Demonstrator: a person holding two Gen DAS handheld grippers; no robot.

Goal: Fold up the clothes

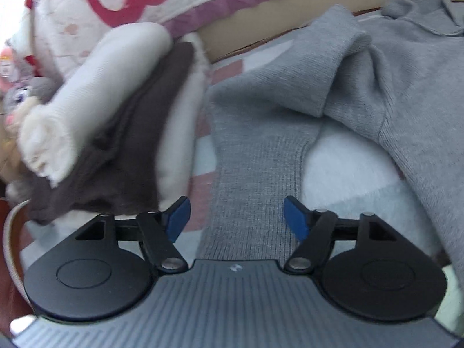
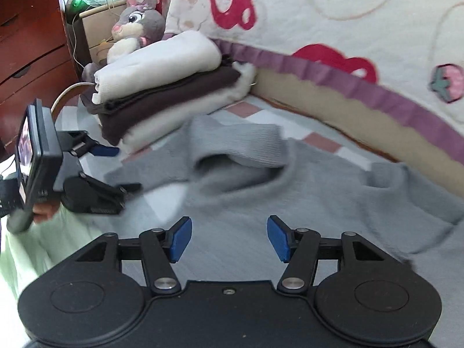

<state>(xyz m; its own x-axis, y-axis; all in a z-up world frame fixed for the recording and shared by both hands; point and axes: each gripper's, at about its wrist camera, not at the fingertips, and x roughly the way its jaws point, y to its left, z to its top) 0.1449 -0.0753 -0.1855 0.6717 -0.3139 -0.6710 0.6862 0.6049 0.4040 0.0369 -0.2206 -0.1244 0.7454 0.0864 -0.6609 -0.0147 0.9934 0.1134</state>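
Both grippers, left gripper (image 1: 236, 217) and right gripper (image 2: 229, 237), gape empty over the grey knitted sweater (image 1: 377, 92); sleeve-folding seems underway, next grasping a sleeve.

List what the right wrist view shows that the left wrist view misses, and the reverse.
Only the right wrist view: the left gripper seen from outside with a hand and pale green sleeve behind it, a wooden dresser, and the whole bunny plush.

Only the left wrist view: the sweater's ribbed cuff running between the left fingers.

Both: the grey sweater spread on the bed, the folded stack, the bear-print quilt, and open, empty grippers.
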